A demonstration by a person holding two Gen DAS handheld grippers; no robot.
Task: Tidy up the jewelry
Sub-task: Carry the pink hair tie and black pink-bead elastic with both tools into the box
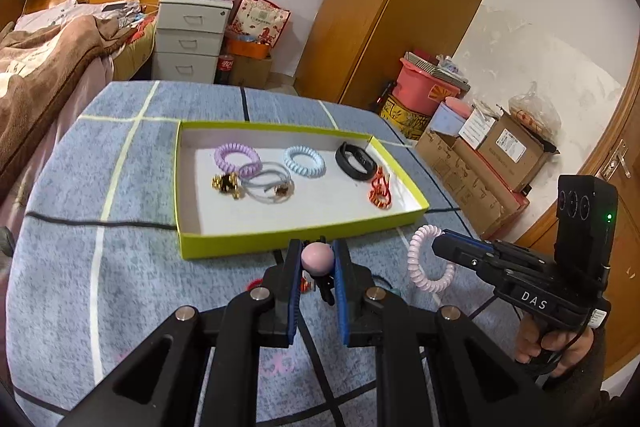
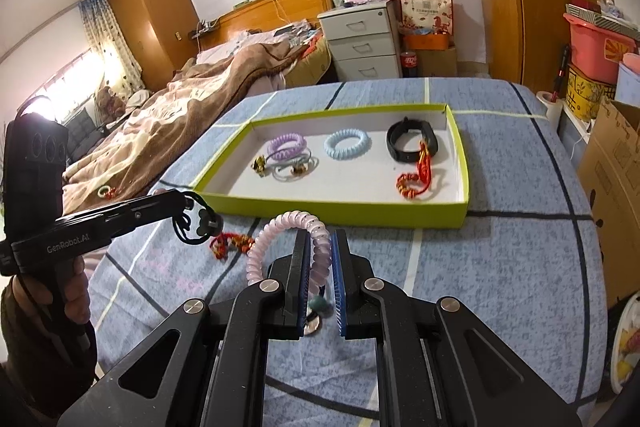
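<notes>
Lime-edged tray [image 1: 280, 241], mid-frame, holds purple coil tie [image 1: 237, 155], blue coil tie [image 1: 304, 161], black band [image 1: 357, 160], red charm [image 1: 380, 191]. Left gripper [image 1: 316, 259] clenches a pink-ball hair tie [image 1: 317, 258]; right gripper [image 2: 320, 247] clenches a pink coil tie [image 2: 280, 239].

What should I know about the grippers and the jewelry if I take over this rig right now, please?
Left gripper: shut on a black hair tie with a pink ball, lifted above the table.
Right gripper: shut on a pale pink coil hair tie, near the tray's front wall.
Green tray already holds a purple coil, blue coil, black band, red knotted cord, clear ties with gold charms.
Left: both held pieces, plus a red cord lying on the cloth in front of the tray.
</notes>
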